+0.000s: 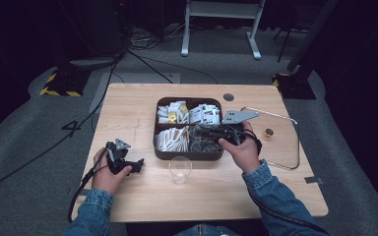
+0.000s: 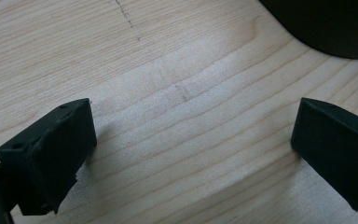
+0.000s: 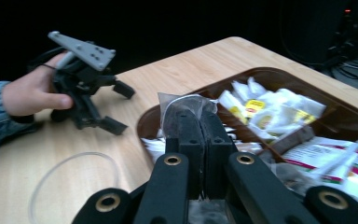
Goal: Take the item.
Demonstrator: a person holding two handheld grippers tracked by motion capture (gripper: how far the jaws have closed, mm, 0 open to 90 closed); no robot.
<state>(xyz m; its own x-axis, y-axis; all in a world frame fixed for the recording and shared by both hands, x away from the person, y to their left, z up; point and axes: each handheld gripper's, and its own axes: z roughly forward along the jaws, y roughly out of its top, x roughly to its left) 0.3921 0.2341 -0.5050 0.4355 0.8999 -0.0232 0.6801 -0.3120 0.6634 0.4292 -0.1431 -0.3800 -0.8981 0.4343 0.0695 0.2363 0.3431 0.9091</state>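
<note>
While the person's left hand (image 1: 109, 173) rests on the light wooden table (image 1: 128, 108) near its left front, the left tool (image 1: 137, 165) it holds lies low over the wood with its jaws spread wide and nothing between them; in the left gripper view bare wood grain shows between the two black jaws, and the dark rounded corner of the tray sits at upper right. The right tool (image 3: 196, 112), held by the right hand (image 1: 241, 147), reaches over the front right compartment of the dark brown, rounded, four-compartment plastic tray (image 1: 187, 155). Its jaws are pressed together on a small clear-wrapped dark sachet (image 3: 186, 102), which stands up past the jaw tips above the tray's contents. The back compartments hold white paper packets with yellow and red-green print (image 1: 189, 113); the front left compartment holds white-and-brown stick sachets (image 1: 171, 138). A clear plastic cup (image 1: 180, 169) stands upright on the table just in front of the tray, between the two hands. A small brass-coloured round object (image 1: 268, 132) sits to the right of the tray, inside the loop of a thin cable (image 1: 296, 142).
</note>
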